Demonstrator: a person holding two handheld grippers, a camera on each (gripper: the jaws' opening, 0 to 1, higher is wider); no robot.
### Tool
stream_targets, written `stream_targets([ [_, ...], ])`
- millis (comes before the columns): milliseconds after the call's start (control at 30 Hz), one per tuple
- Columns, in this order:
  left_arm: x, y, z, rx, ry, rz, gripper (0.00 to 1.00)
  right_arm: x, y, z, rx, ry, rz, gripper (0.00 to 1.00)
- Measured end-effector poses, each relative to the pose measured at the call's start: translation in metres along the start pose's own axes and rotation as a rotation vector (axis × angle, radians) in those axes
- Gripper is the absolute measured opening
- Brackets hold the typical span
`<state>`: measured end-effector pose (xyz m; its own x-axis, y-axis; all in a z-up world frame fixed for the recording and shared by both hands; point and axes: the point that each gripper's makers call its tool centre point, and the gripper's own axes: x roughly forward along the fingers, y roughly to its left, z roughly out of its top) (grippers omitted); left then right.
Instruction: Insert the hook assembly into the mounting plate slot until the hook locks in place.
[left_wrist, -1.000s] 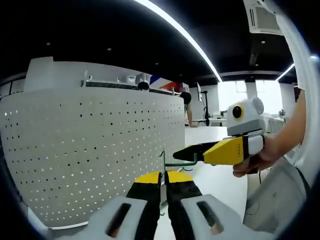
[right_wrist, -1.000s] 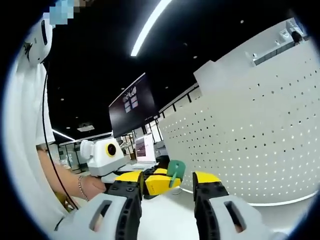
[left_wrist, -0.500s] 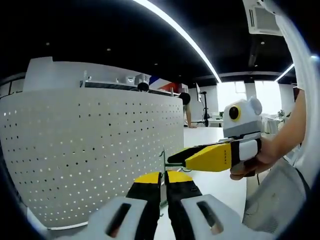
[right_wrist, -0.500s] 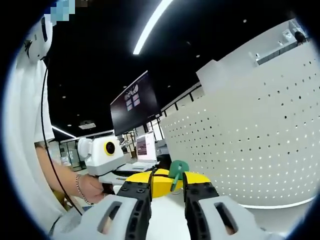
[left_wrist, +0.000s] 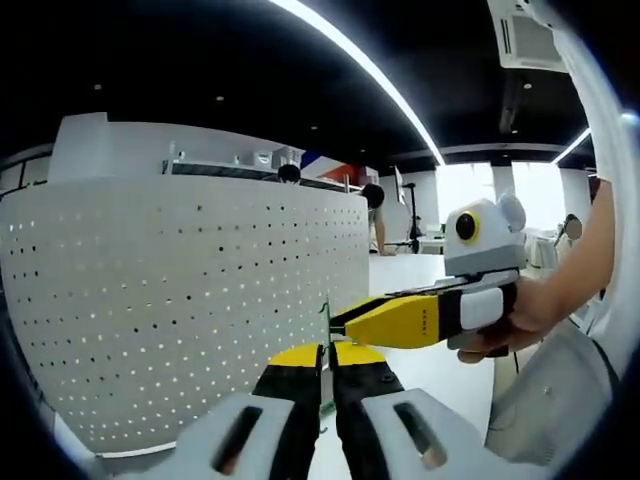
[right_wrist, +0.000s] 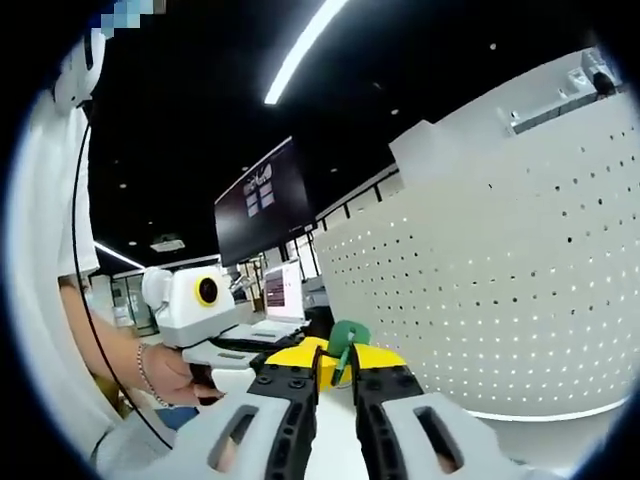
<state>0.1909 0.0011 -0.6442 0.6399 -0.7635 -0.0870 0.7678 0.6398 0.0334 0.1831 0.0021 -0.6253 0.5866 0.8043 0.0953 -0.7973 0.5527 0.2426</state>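
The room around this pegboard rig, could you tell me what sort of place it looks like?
Most likely an open-plan office or lab. Long strip lights cross a dark ceiling, a large dark wall screen hangs above desks with a monitor, and a white perforated panel stands as the work fixture.

So behind everything there's this big dark wall screen (right_wrist: 265, 205) hanging under a black ceiling, with a long white ceiling light strip (right_wrist: 298, 52) running above it and a lit laptop on a desk (right_wrist: 274, 300) sitting just below it. Over in the left gripper view a similar white light strip (left_wrist: 355, 62) cuts across the ceiling, and a white air-conditioning unit (left_wrist: 522, 30) is mounted up near its far end. Below that strip, way back, someone dark-haired in a white top (left_wrist: 375, 212) stands in front of bright windows (left_wrist: 470, 185).
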Motion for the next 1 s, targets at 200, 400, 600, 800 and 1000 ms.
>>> stream_targets([
  [200,-0.0005,-0.0015,0.0017,-0.012,-0.009,0.012,0.02,-0.0015,-0.0013,0.0009,0.016,-0.007,-0.012,0.06],
  [400,-0.0007,-0.0003,0.0027,-0.016,-0.013,0.028,0.02,-0.0002,-0.0010,0.0015,0.014,-0.016,-0.031,0.05],
  [600,-0.0018,0.0007,0.0032,-0.015,-0.013,0.035,0.02,0.0010,-0.0004,0.0020,0.015,-0.025,-0.050,0.03],
  [800,-0.0002,-0.0008,-0.0004,0.002,0.007,0.050,0.02,-0.0002,-0.0037,-0.0025,0.027,-0.032,-0.073,0.02],
  [1000,0.0004,-0.0011,0.0000,-0.010,0.005,0.052,0.01,-0.0005,-0.0046,-0.0018,0.057,-0.038,-0.096,0.02],
])
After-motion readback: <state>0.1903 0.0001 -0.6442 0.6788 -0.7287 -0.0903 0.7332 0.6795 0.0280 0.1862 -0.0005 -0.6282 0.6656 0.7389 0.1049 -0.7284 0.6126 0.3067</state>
